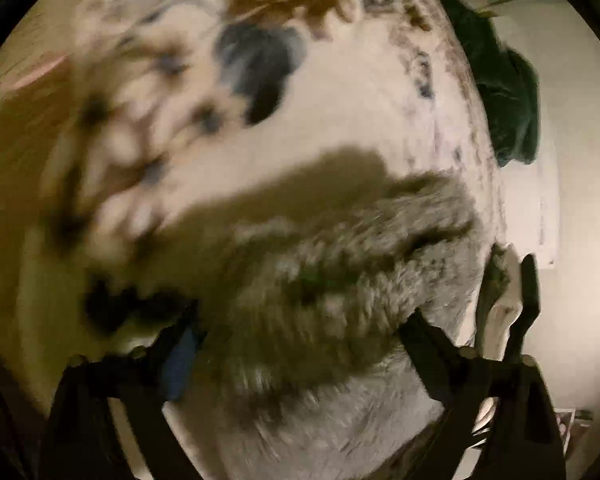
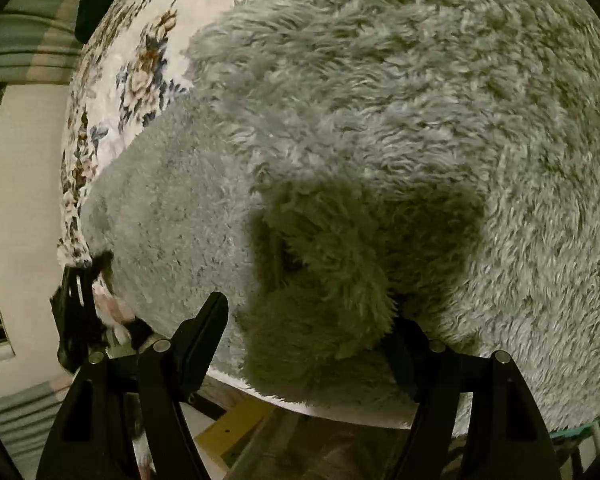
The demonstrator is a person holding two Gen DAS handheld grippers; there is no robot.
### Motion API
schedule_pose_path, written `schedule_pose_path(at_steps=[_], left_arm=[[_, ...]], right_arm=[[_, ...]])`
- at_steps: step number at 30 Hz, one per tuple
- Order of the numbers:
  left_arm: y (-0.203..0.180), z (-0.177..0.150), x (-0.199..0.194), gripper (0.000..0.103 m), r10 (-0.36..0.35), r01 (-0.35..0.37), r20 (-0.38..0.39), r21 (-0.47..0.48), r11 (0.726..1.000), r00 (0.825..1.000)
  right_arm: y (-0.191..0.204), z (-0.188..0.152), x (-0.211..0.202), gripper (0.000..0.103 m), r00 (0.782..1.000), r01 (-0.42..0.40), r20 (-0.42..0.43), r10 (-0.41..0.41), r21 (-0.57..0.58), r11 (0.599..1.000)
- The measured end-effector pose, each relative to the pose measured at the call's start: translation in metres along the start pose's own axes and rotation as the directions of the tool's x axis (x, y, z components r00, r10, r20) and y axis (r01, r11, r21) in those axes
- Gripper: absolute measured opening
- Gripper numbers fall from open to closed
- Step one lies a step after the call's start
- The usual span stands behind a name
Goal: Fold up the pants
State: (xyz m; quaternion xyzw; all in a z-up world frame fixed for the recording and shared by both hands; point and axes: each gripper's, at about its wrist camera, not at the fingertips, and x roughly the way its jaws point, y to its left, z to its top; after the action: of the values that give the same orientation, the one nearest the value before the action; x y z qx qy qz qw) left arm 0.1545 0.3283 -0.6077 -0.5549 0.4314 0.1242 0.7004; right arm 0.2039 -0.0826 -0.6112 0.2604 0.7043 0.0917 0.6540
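Both grippers gape wide over the fluffy grey pants (image 2: 380,120): left gripper (image 1: 300,324) blurred, right gripper (image 2: 312,320) with its right finger half hidden by a fleece fold; neither has a clear hold.

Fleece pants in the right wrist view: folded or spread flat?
Partly folded: the grey fleece pants show a shaggy layer lying over a smoother layer on the floral cover.

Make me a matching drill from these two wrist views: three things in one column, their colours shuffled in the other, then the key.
Things
1. fluffy pants
2. bedspread
3. bundled cloth

Colours
A. dark green
B. grey
C. cream with brown and blue flowers

Pairs: 1-B, 2-C, 3-A
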Motion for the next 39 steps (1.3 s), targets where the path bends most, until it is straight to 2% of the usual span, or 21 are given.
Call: schedule_pose_path(at_steps=[1, 3, 5, 7, 10, 13, 15, 16, 18, 21, 23, 24, 27, 31, 33, 34, 35, 36, 37, 38, 39], left_arm=[[-0.004, 0.002, 0.001, 0.048, 0.011, -0.011, 0.019, 0.026, 1.0, 1.0], [-0.016, 0.002, -0.002, 0.025, -0.012, 0.008, 0.043, 0.087, 0.996, 0.999], [-0.035, -0.005, -0.017, 0.019, 0.004, -0.02, 0.091, 0.183, 0.983, 0.996], [-0.058, -0.015, -0.033, 0.017, -0.024, -0.009, 0.124, 0.257, 0.966, 0.992], [-0.1, -0.043, -0.066, 0.017, -0.088, 0.032, 0.131, 0.38, 0.925, 0.987], [-0.154, -0.086, -0.092, 0.017, -0.152, 0.086, 0.092, 0.506, 0.858, 0.984], [-0.192, -0.123, -0.1, 0.017, -0.186, 0.125, 0.041, 0.594, 0.795, 0.982], [-0.214, -0.148, -0.098, 0.017, -0.199, 0.158, -0.007, 0.642, 0.751, 0.98], [-0.246, -0.197, -0.084, 0.017, -0.219, 0.237, -0.116, 0.694, 0.68, 0.969], [-0.275, -0.272, -0.041, 0.017, -0.143, 0.277, -0.24, 0.76, 0.587, 0.96], [-0.283, -0.323, -0.007, 0.017, -0.049, 0.263, -0.28, 0.805, 0.531, 0.959], [-0.285, -0.344, 0.01, 0.017, -0.003, 0.26, -0.301, 0.817, 0.514, 0.954], [-0.284, -0.384, 0.05, 0.017, 0.085, 0.245, -0.329, 0.83, 0.5, 0.941], [-0.273, -0.413, 0.088, 0.017, 0.18, 0.213, -0.34, 0.841, 0.497, 0.923], [-0.269, -0.421, 0.105, 0.019, 0.243, 0.191, -0.358, 0.834, 0.518, 0.902], [-0.263, -0.428, 0.101, 0.023, 0.267, 0.172, -0.351, 0.836, 0.52, 0.897], [-0.262, -0.43, 0.095, 0.025, 0.289, 0.159, -0.356, 0.83, 0.534, 0.889], [-0.262, -0.433, 0.086, 0.034, 0.296, 0.157, -0.365, 0.823, 0.546, 0.882], [-0.268, -0.429, 0.079, 0.054, 0.293, 0.159, -0.374, 0.813, 0.561, 0.88], [-0.272, -0.428, 0.069, 0.07, 0.268, 0.18, -0.393, 0.797, 0.576, 0.88], [-0.273, -0.423, 0.059, 0.099, 0.237, 0.205, -0.41, 0.78, 0.591, 0.881]], right_arm=[[0.0, 0.0, 0.0, 0.076, 1.0, -0.001, -0.001, 0.001, 0.001, 1.0], [0.001, 0.0, -0.002, 0.076, 1.0, -0.006, 0.004, 0.006, 0.002, 1.0], [0.0, 0.001, -0.006, 0.076, 1.0, -0.009, 0.015, 0.009, -0.002, 1.0], [-0.001, 0.001, -0.012, 0.076, 0.999, -0.028, 0.031, 0.028, -0.002, 1.0], [-0.005, 0.0, -0.025, 0.076, 0.996, -0.072, 0.056, 0.072, -0.002, 0.997], [-0.011, 0.001, -0.042, 0.076, 0.992, -0.101, 0.078, 0.101, 0.001, 0.995], [-0.028, 0.0, -0.062, 0.076, 0.989, -0.117, 0.097, 0.114, 0.024, 0.993], [-0.037, -0.001, -0.073, 0.076, 0.987, -0.123, 0.11, 0.118, 0.038, 0.992], [-0.057, -0.001, -0.095, 0.076, 0.985, -0.107, 0.143, 0.098, 0.055, 0.993], [-0.096, -0.004, -0.134, 0.076, 0.98, -0.013, 0.197, 0.0, 0.065, 0.998], [-0.129, -0.008, -0.156, 0.076, 0.972, 0.053, 0.225, -0.071, 0.088, 0.995], [-0.151, -0.011, -0.168, 0.076, 0.966, 0.078, 0.236, -0.104, 0.118, 0.99], [-0.202, -0.019, -0.187, 0.076, 0.957, 0.107, 0.245, -0.154, 0.195, 0.975], [-0.257, -0.028, -0.204, 0.076, 0.952, 0.121, 0.24, -0.189, 0.274, 0.954], [-0.267, -0.028, -0.209, 0.076, 0.95, 0.124, 0.241, -0.197, 0.286, 0.95], [-0.27, -0.027, -0.212, 0.076, 0.951, 0.121, 0.24, -0.193, 0.284, 0.951], [-0.271, -0.026, -0.214, 0.076, 0.952, 0.117, 0.241, -0.188, 0.281, 0.952], [-0.275, -0.028, -0.218, 0.078, 0.953, 0.109, 0.243, -0.179, 0.275, 0.955], [-0.277, -0.03, -0.223, 0.086, 0.955, 0.089, 0.249, -0.159, 0.271, 0.958], [-0.277, -0.03, -0.229, 0.09, 0.958, 0.046, 0.262, -0.118, 0.265, 0.963], [-0.273, -0.029, -0.231, 0.09, 0.957, 0.012, 0.275, -0.086, 0.261, 0.965]])
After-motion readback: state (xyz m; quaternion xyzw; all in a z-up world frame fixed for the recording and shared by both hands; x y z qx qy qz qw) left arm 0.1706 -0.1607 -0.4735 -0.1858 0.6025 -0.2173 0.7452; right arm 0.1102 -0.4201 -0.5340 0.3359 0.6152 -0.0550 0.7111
